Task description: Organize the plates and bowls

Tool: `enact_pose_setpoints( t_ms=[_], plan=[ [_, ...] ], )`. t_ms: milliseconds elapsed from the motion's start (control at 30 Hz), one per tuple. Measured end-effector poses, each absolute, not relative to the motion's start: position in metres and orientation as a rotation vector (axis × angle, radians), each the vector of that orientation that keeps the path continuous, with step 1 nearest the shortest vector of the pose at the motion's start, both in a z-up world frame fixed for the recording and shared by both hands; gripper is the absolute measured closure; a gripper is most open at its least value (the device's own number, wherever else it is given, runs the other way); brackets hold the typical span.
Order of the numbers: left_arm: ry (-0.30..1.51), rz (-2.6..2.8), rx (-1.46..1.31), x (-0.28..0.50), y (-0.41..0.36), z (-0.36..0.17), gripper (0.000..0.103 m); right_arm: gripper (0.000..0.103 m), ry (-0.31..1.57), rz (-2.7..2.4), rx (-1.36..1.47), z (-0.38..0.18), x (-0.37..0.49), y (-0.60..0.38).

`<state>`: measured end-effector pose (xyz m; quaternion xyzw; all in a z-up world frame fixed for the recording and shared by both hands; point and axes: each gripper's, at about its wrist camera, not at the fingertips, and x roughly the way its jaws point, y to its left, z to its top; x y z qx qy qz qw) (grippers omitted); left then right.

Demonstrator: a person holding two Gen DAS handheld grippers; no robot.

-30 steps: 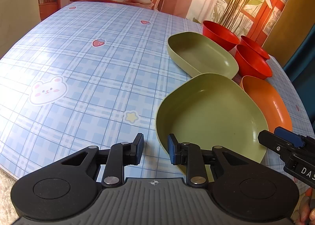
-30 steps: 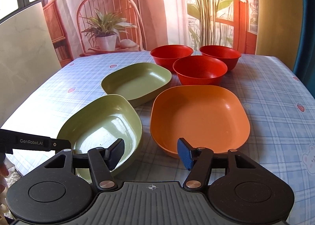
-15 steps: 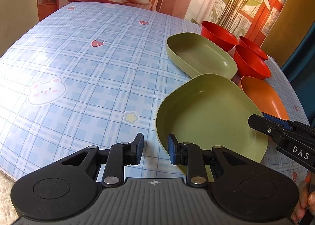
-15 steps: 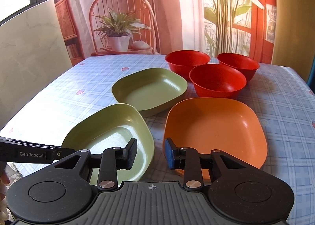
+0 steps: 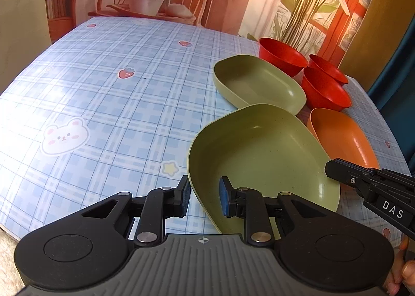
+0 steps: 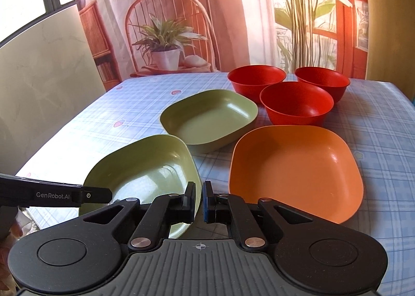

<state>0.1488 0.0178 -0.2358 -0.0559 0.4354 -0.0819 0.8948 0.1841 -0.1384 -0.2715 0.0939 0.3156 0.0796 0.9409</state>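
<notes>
On the left, the left gripper (image 5: 203,198) sits at the near edge of the table (image 5: 103,104), its jaws parted and straddling the near rim of the near green plate (image 5: 259,156): one pad is outside the rim, the other over the plate's inside, neither pressing it. In the right wrist view its side carries the lettering "GenRobot.AI".

The right gripper (image 6: 199,201) is clamped on the right-hand rim of that same near green plate (image 6: 145,166), the two pads nearly together with the thin edge between them. In the left wrist view its body reads "DAS"; the rest of the word is cut off.

Counted left to right: two green plates, one orange plate and three red bowls. The far green plate (image 6: 210,117) lies just beyond the near one. The orange plate (image 6: 295,166) lies to the right, close beside the near green plate. The three red bowls (image 6: 297,103) cluster at the far right, one nearer and two behind, the nearest just beyond the orange plate.

The tablecloth is blue plaid, printed with a bear face (image 5: 64,136), a star (image 5: 170,167) and strawberries (image 5: 126,73).
</notes>
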Motion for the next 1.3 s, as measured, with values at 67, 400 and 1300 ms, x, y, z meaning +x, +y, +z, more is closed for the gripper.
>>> enact_pose_setpoints(
  t_ms=[67, 400, 1300],
  plan=[
    [0.896, -0.176, -0.106, 0.15, 0.016, -0.233, 0.078, 0.097, 0.634, 0.16, 0.201, -0.27, 0.182, -0.14],
    [0.87, -0.252, -0.051, 0.168, 0.001, -0.214, 0.077, 0.097, 0.577, 0.127, 0.263, -0.263, 0.176, -0.157],
    [0.946, -0.495, 0.163, 0.229, -0.127, -0.221, 0.077, 0.096, 0.489, -0.132, 0.476, -0.281, 0.14, -0.259]
  ],
)
